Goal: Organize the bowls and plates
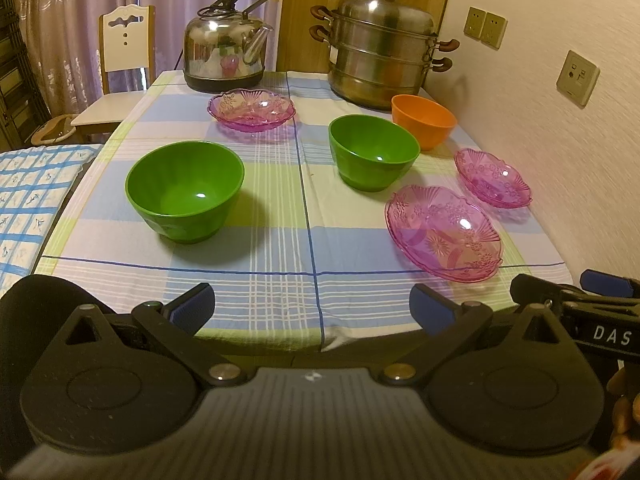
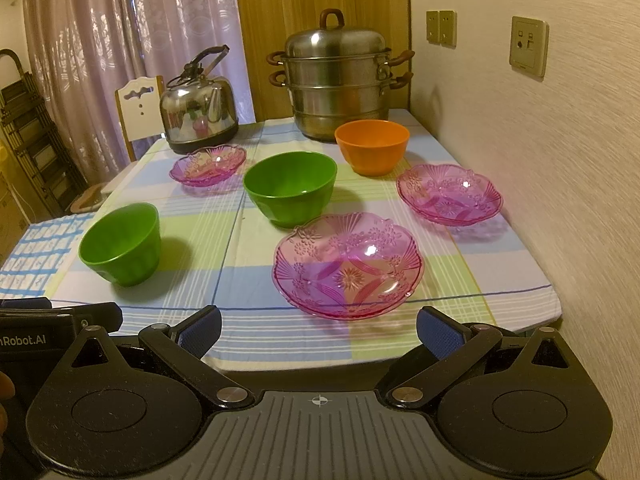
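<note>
Both tools are held back at the near edge of the tabletop (image 2: 256, 344), nothing between their pads. The left hand-held gripper (image 1: 312, 308) and the right hand-held gripper (image 2: 318, 326) are each spread wide.

Just ahead of the right hand-held gripper lies the nearest pink plate (image 2: 348, 266); a second pink plate (image 2: 450, 194) sits further ahead to its right, a third pink plate (image 2: 208, 164) far ahead to its left. Ahead and left of the left hand-held gripper stands a green bowl (image 1: 185, 190); another green bowl (image 1: 374, 152) and the orange bowl (image 1: 424, 120) stand further ahead to its right.

The plates appear to be thin moulded plastic: probably light, fairly stiff and slick, best pinched across the scalloped rim. The bowls are judged light and smooth, to be taken by one wall at the rim, one pad inside.
</note>
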